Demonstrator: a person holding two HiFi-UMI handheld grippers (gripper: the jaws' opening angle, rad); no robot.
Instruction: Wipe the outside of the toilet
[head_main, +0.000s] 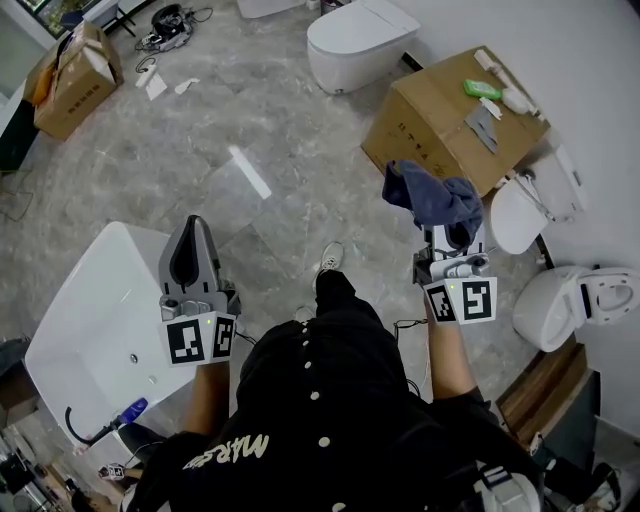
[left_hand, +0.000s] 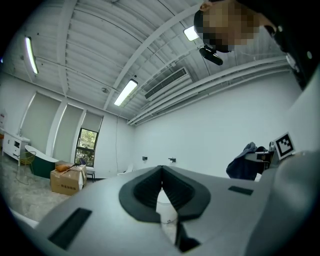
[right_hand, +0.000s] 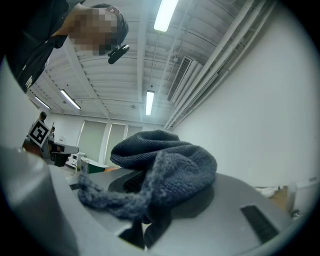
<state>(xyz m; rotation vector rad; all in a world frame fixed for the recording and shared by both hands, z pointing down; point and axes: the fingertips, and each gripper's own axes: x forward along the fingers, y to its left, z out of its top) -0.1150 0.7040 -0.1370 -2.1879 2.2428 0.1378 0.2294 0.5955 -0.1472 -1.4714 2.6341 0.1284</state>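
A white toilet (head_main: 355, 45) with its lid down is seen on the grey floor (head_main: 250, 130) next to the far wall, well apart from both grippers. Two further white toilets (head_main: 560, 300) are placed along the wall on the right, near the right gripper. Which one is to be wiped cannot be told.

A dark blue cloth (head_main: 437, 197) is clamped in the right gripper (head_main: 450, 240). Its jaws are closed on the lower part of the cloth, and the rest is heaped over their tips. This gripper is held up in front of the body with the forearm bent, the jaws tilted upward toward the ceiling. A cardboard box (head_main: 430, 120) stands just beyond it.

The left gripper (head_main: 193, 228) is raised in the same manner, above the edge of a white bathtub (head_main: 90, 320). Its jaws are pressed together at the tips and nothing is held between them.
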